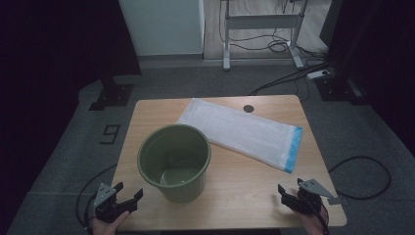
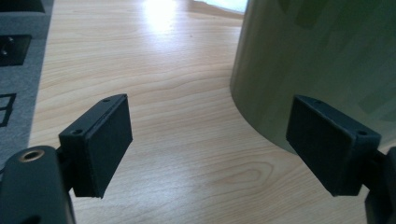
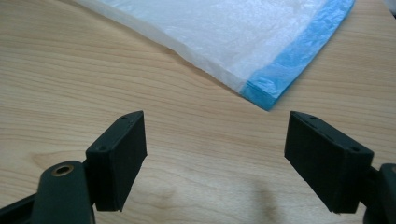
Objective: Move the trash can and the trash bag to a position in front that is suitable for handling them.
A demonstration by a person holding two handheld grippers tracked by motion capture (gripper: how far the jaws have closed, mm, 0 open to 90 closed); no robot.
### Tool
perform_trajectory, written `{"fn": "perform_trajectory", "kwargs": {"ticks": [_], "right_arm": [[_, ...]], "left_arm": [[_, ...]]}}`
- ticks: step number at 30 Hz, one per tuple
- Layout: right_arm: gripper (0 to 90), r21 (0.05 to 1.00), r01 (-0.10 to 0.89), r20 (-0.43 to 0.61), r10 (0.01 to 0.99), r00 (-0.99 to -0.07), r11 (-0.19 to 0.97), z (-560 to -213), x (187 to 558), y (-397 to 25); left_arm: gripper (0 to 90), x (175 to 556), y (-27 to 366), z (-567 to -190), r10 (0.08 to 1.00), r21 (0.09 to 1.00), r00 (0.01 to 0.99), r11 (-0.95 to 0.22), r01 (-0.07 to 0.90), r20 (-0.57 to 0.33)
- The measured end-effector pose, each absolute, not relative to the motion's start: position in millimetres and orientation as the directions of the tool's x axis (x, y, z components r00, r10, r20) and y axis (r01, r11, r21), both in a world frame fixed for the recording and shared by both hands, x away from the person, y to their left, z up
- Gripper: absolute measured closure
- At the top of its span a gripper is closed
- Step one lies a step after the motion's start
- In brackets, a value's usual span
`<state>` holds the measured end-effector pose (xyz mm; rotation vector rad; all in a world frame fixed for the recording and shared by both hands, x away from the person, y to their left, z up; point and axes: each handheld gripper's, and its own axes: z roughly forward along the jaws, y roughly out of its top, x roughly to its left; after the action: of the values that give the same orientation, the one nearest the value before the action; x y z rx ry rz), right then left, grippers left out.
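Note:
An empty green bin (image 1: 174, 162) stands upright on the wooden table (image 1: 147, 108), left of centre. Behind and to its right lies a flat folded white plastic bag with a blue end (image 1: 242, 132). My left gripper (image 1: 128, 198) sits at the table's front left corner, open, with nothing between its jaws. Its own view shows the bin's side wall (image 2: 322, 56) close by at the right. My right gripper (image 1: 290, 191) is open at the front right edge. In its own view the bag's blue corner (image 3: 285, 70) lies just ahead of the right gripper (image 3: 215, 158).
A small dark round grommet (image 1: 248, 108) sits in the table's far edge. Around the table is grey carpet with black stand bases (image 1: 111, 96), cables (image 1: 362, 171) and a white desk frame (image 1: 262, 24) at the back.

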<state>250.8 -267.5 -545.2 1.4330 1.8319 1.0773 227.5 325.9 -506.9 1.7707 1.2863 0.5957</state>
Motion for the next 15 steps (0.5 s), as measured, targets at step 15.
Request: {"fn": "perform_trajectory", "kwargs": {"ticks": [15], "right_arm": [[21.3, 0.857, 0.508, 0.061, 0.963, -0.263, 0.084, -546, 250, -271]], "left_arm": [[14.1, 222, 314, -481, 0.768, 0.923, 0.639, -0.206, 0.327, -0.055]]}}
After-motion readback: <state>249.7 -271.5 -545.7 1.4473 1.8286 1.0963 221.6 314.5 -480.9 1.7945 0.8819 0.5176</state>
